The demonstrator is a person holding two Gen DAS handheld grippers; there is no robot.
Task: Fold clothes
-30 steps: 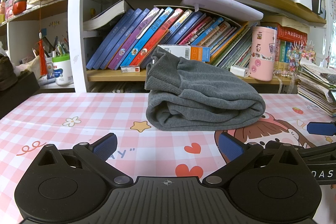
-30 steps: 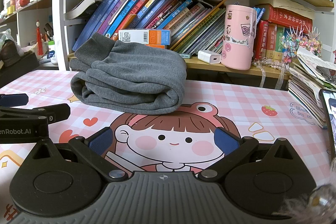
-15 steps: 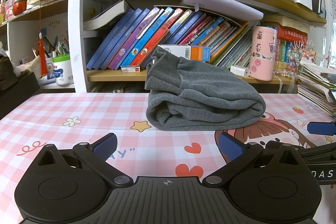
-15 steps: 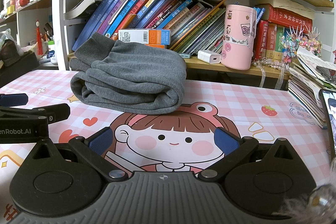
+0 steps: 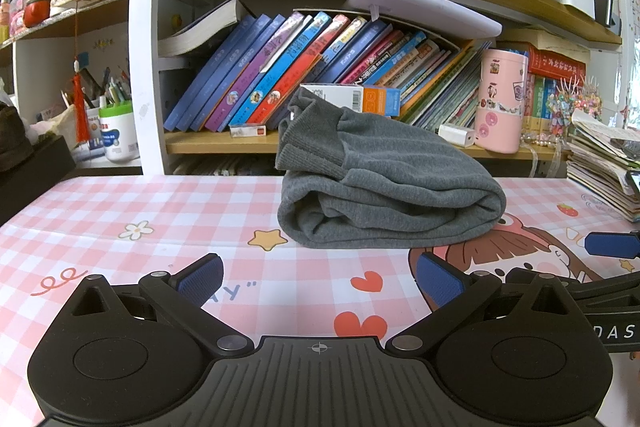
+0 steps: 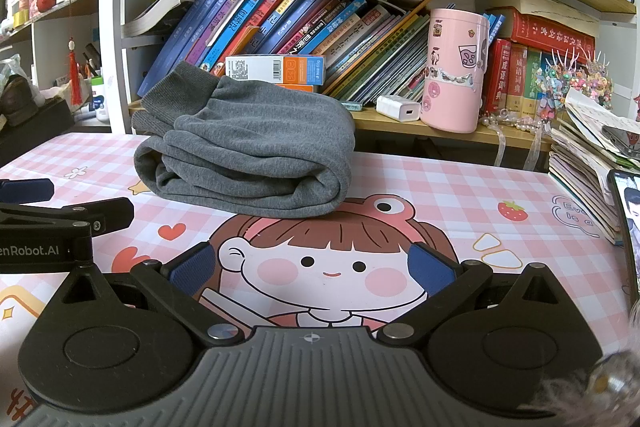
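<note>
a folded grey garment lies in a thick bundle on the pink checked tablecloth, just in front of the bookshelf, its ribbed cuffs on top. the left gripper and right gripper sit nearer than the garment, apart from it, both spread wide and holding nothing.

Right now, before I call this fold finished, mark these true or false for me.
1. The grey garment lies folded in a bundle on the pink checked table mat. True.
2. The left gripper is clamped on the garment. False: it is open, holding nothing.
3. The right gripper is open and apart from the garment. True.
4. The pink canister stands on the mat beside the garment. False: it stands on the shelf behind.
</note>
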